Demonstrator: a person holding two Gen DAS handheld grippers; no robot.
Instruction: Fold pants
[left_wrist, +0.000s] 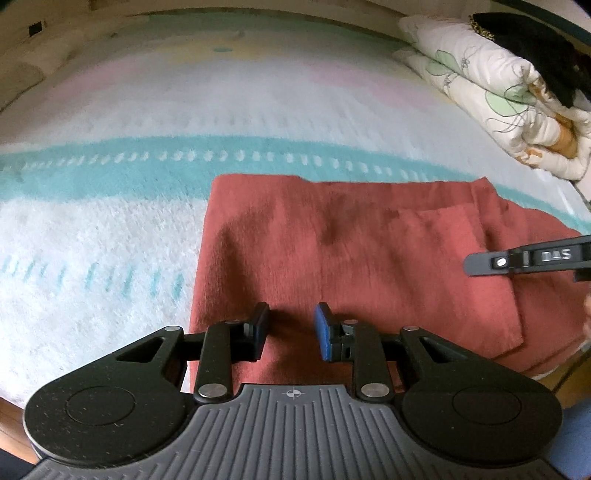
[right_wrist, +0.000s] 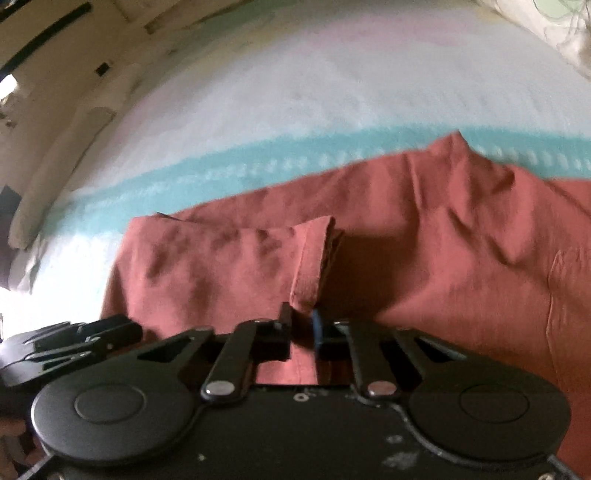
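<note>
Rust-red pants (left_wrist: 351, 251) lie on a bed, folded over so the leg hem lies on top of the upper part. My left gripper (left_wrist: 291, 330) is open and empty, low over the near edge of the folded left end. My right gripper (right_wrist: 301, 332) has its jaws narrowly apart around the near corner of the pants' leg hem (right_wrist: 312, 258); the pants (right_wrist: 443, 240) spread out beyond it. The right gripper also shows in the left wrist view (left_wrist: 476, 264) at the right, over the cloth. The left gripper's body (right_wrist: 70, 339) shows at the left edge of the right wrist view.
The bed has a white fuzzy blanket (left_wrist: 110, 240) with a teal stripe (left_wrist: 147, 162). A folded white floral quilt (left_wrist: 498, 92) with a black item on top lies at the back right. A beige wall (right_wrist: 55, 92) stands beyond the bed.
</note>
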